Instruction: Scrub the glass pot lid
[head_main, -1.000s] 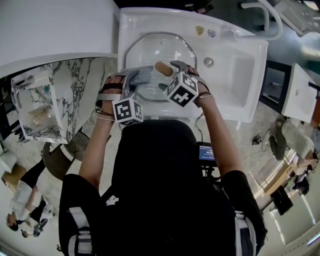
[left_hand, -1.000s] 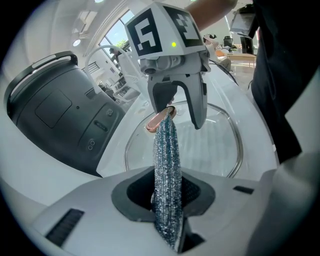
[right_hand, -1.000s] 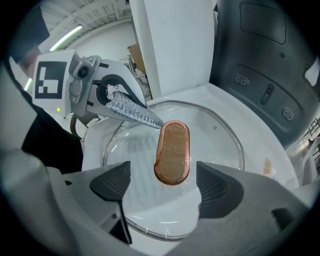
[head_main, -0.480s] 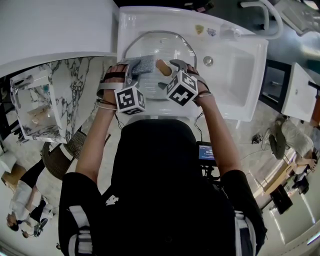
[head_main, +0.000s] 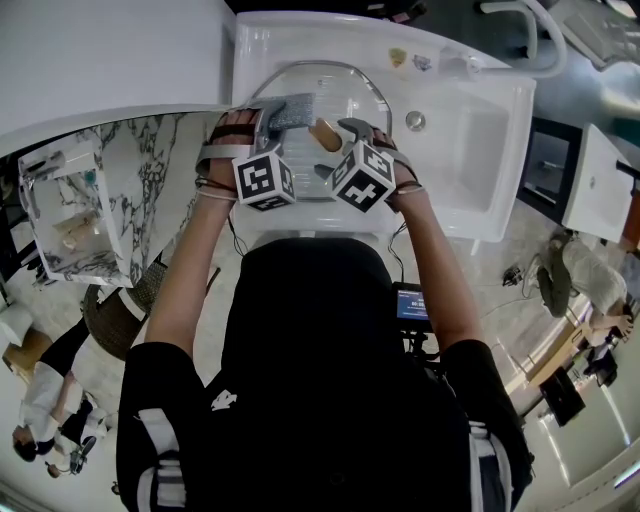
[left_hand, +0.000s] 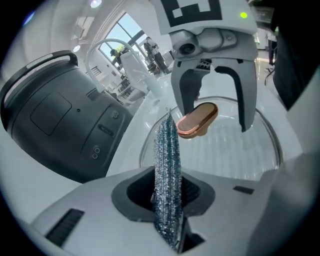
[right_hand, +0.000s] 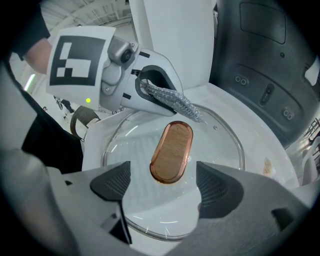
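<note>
The glass pot lid (head_main: 320, 95) lies in the left basin of the white sink (head_main: 480, 150), its copper-rimmed wooden handle (head_main: 322, 133) on top. My left gripper (head_main: 268, 125) is shut on a silvery grey scrub pad (head_main: 288, 110), which rests over the lid's far-left part, left of the handle. In the left gripper view the scrub pad (left_hand: 167, 165) stands edge-on between the jaws. My right gripper (right_hand: 165, 182) is open just above the lid (right_hand: 210, 150), with the handle (right_hand: 172, 151) ahead between its fingers (left_hand: 182, 100), not clamped.
The right basin has a drain (head_main: 415, 121), and a faucet (head_main: 540, 40) curves at the far right. A marble counter (head_main: 150, 165) with a clear box (head_main: 65, 210) lies to the left. A dark appliance (left_hand: 60, 120) stands close by the sink.
My left gripper has slid the scrub pad away from me across the lid's left side, toward the far rim. The right gripper has stayed by the handle.
</note>
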